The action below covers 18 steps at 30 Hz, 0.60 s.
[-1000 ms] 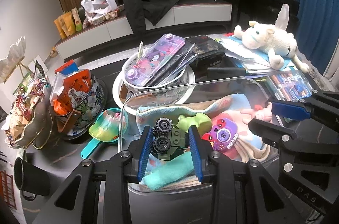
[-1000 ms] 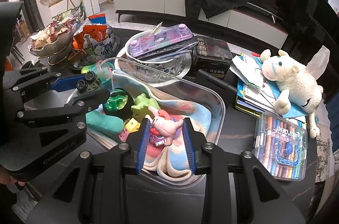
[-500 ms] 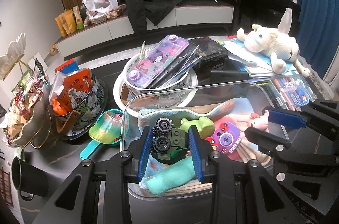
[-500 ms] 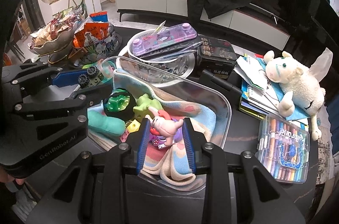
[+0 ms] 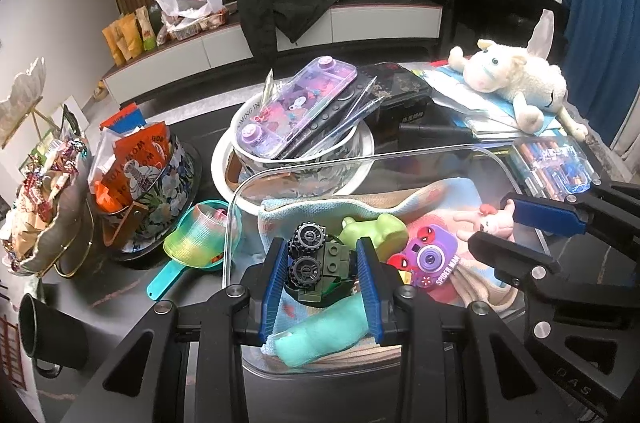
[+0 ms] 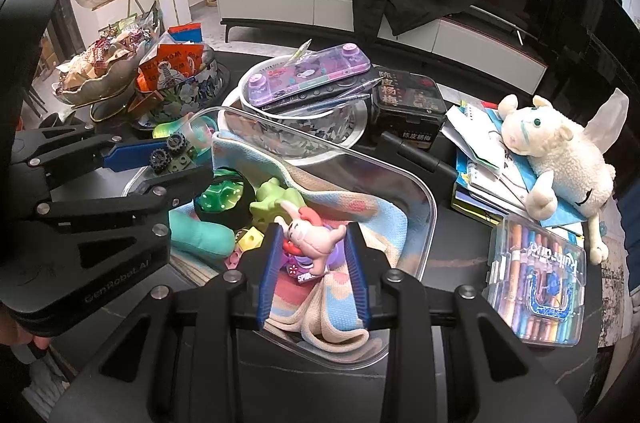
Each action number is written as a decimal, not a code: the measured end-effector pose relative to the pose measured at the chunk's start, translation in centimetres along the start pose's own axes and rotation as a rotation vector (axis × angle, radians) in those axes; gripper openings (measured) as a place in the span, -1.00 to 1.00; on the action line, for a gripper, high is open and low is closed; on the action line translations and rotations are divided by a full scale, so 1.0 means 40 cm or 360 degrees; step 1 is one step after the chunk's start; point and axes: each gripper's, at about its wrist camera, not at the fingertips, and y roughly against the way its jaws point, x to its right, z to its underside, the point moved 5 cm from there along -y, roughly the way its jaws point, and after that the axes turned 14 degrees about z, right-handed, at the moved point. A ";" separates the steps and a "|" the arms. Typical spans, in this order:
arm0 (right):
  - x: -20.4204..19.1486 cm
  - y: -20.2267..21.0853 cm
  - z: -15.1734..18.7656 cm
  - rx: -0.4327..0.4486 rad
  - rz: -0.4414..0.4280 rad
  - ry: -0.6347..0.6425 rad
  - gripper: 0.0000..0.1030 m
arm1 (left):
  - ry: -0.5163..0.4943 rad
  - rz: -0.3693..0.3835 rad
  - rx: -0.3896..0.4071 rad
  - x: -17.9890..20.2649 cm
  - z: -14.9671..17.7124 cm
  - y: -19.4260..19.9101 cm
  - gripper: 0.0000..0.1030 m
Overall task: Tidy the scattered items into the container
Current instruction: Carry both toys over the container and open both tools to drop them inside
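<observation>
Two grippers, left gripper (image 5: 323,273) clamping a green brick vehicle (image 5: 320,263) and right gripper (image 6: 313,255) a pink figurine (image 6: 312,237), hover over the apparently part-filled container (image 6: 424,199); both await release.

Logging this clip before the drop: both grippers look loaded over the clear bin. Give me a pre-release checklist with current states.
1. left gripper clamps the green block vehicle between both pads: ok.
2. right gripper clamps the pink bunny figure: ok.
3. Both toys are over the clear container, inside its rim: ok.
4. Landing spots: towel lines the bin, but the purple toy camera lies directly under the bunny: not ok for a flat landing.
5. Height of the toys above the contents: cannot tell.
6. The two grippers are apart, not touching: ok.
</observation>
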 end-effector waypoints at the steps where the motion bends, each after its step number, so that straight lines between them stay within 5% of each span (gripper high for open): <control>1: 0.000 0.000 0.000 0.0001 0.0003 0.0000 -0.44 | 0.0003 -0.0001 -0.0003 -0.001 0.000 -0.001 -0.37; 6: -0.003 0.002 0.000 0.0008 0.0017 0.0011 -0.43 | 0.0025 0.0004 0.0016 -0.006 -0.003 0.007 0.02; 18: 0.007 0.007 -0.001 0.0021 0.0041 0.0001 -0.11 | 0.0039 0.0011 0.0001 -0.009 0.000 0.002 0.22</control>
